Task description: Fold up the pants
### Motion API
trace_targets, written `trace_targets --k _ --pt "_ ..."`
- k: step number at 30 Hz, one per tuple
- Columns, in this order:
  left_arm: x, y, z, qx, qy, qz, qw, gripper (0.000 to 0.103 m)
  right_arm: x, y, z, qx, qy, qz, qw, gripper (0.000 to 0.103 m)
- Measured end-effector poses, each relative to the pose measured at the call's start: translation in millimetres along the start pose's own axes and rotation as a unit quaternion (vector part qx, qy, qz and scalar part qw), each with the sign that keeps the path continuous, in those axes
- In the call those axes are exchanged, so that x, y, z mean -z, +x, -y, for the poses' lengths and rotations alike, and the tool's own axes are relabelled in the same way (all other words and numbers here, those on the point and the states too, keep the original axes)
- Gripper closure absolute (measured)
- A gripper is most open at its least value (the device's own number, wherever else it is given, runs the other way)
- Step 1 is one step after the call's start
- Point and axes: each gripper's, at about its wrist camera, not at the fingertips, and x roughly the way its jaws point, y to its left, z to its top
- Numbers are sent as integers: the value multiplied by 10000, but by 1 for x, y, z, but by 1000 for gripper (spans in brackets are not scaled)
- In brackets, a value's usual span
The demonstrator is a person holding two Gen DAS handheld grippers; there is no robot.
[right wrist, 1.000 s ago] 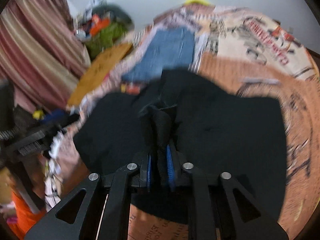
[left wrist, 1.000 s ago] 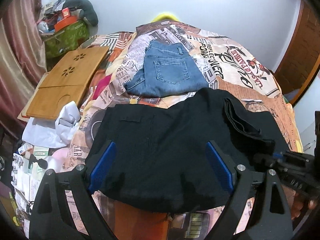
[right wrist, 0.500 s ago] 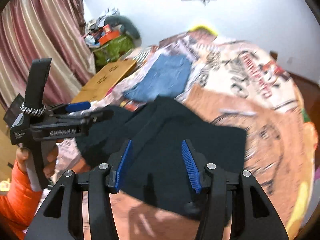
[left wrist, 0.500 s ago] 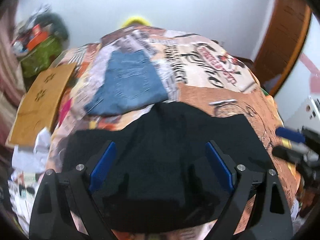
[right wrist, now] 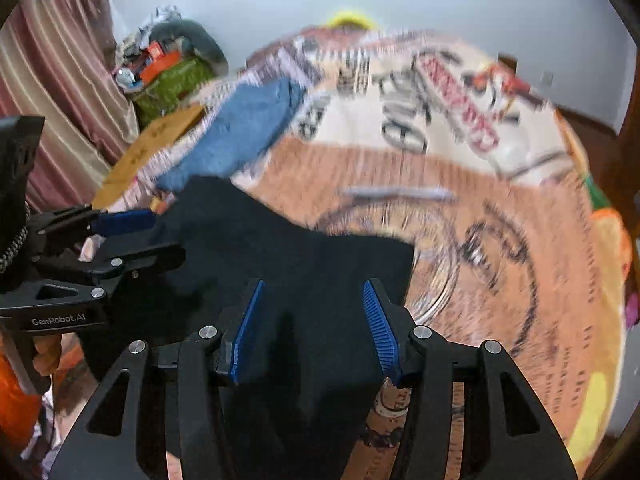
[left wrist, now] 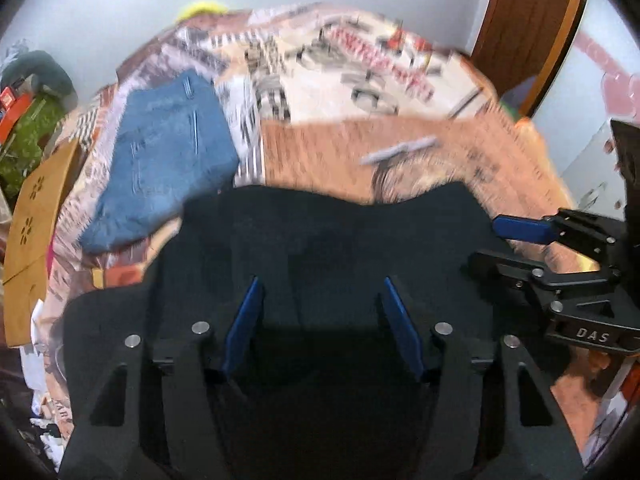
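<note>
Black pants (left wrist: 328,240) lie folded flat on the printed bedspread (left wrist: 360,148), near its front edge. My left gripper (left wrist: 322,320) hovers over their middle; its jaws are closing, and the blue pads press on nothing, with only flat cloth beneath. My right gripper (right wrist: 312,320) is open above the pants' (right wrist: 304,256) right part, close to their right edge. Each gripper shows in the other's view: the right gripper (left wrist: 492,244) at the pants' right side, the left gripper (right wrist: 156,236) at their left, held by a hand (right wrist: 44,356).
Folded blue jeans (left wrist: 160,160) lie just behind the black pants. A wooden lap board (left wrist: 36,208) lies on the bed's left side, with a green bag (right wrist: 172,84) and clutter by the striped curtain (right wrist: 60,100). A brown door (left wrist: 528,28) stands at the right.
The right gripper let go of the black fold it pinched and opened. The left jaws have narrowed. Both grippers shifted to the right over the pants, which now lie flat.
</note>
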Motion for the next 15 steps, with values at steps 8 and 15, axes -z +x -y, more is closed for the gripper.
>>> trace_targets --k 8,15 --pt "33 6 -11 -95 -99 101 9999 29 29 -6 3 -13 -343 -250 9991 56" --pt "47 -4 -15 -114 -291 118 9994 23 51 -21 10 131 -158 -283 9994 56"
